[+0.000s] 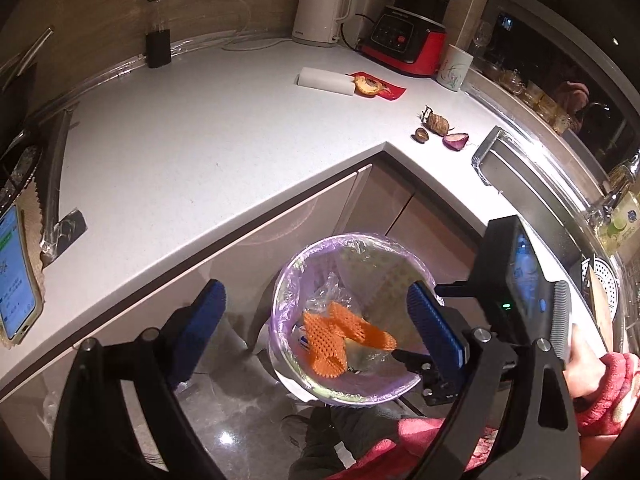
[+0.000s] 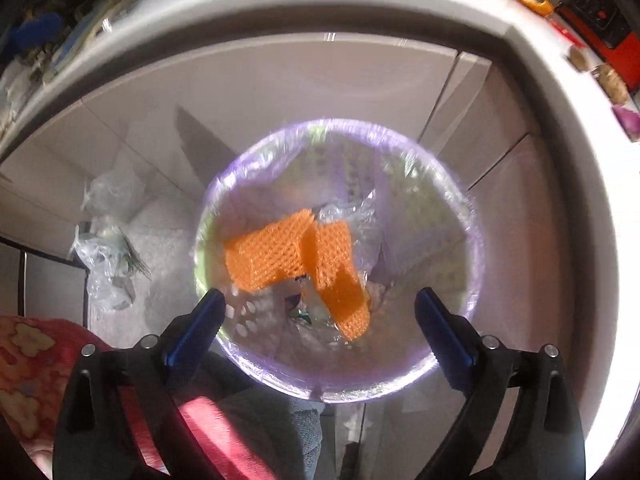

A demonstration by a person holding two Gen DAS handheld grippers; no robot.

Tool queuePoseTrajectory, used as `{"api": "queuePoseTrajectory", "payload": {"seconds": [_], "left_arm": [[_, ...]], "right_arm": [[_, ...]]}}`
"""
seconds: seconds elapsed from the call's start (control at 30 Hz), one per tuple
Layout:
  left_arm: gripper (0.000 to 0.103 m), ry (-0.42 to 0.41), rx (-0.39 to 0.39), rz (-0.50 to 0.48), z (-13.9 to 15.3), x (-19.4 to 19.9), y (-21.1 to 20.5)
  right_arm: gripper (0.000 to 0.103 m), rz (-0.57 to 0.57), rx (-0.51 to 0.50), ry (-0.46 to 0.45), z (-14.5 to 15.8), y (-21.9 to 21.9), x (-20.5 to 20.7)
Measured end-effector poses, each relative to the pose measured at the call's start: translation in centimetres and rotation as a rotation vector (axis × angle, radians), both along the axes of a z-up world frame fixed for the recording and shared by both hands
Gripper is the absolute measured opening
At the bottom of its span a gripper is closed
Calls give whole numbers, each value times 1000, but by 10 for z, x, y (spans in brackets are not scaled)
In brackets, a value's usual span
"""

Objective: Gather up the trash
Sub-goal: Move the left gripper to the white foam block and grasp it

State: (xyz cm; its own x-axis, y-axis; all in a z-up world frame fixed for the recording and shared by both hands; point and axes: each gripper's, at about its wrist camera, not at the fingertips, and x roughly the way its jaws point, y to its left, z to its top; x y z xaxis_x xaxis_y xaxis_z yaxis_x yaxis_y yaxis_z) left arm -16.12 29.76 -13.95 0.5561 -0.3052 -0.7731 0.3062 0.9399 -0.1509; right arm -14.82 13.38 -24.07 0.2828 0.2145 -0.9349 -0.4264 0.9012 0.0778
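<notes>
A round bin with a purple liner [image 1: 286, 280] stands on the floor below the counter's corner. An orange foam net [image 1: 340, 336] lies inside it on clear plastic wrap. My left gripper [image 1: 320, 320] hovers open above the bin's near side, nothing between its blue pads. My right gripper [image 2: 320, 316] points steeply down over the same bin [image 2: 474, 240], open and empty, with the orange net [image 2: 296, 256] loose below it. On the counter lie a peel on a red wrapper [image 1: 370, 85], a white roll [image 1: 326, 81], a hairy root [image 1: 437, 122] and a purple onion piece [image 1: 455, 140].
A white kettle [image 1: 320, 8], red blender [image 1: 408, 36], dark bottle [image 1: 158, 40] and mug [image 1: 454, 68] stand along the back of the counter. A phone [image 1: 14, 276] lies at the left edge, and the sink [image 1: 520, 188] is to the right. Plastic bags [image 2: 108, 260] sit on the floor beside the bin.
</notes>
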Motion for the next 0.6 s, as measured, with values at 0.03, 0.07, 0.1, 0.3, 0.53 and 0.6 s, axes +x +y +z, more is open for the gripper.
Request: {"api": "queuePoseTrajectory", "payload": {"seconds": [0.03,0.07,0.1,0.3,0.53,0.6], "left_arm": [[89,-4,-4,1,2,4,0],[89,-7,-7,1,3,8,-1],[89,-10,-11,1,5,14,-2],[89,-42,-20,-31,16,56,-29],[95,-127,50,-56,26,132,-76],[95,-137,60,-53,27,163,-87]], "right_arm": [[99,-14,20,-28,14,-6,-1],[101,-30,37,-61,28,-13,0],[101,-46,50,-91,40,-19,-1],[101,-163,111,-233,105,-72,8],[101,-253,160,-283,130,-133,25],[101,-265,166,-278,129,-149,32]]}}
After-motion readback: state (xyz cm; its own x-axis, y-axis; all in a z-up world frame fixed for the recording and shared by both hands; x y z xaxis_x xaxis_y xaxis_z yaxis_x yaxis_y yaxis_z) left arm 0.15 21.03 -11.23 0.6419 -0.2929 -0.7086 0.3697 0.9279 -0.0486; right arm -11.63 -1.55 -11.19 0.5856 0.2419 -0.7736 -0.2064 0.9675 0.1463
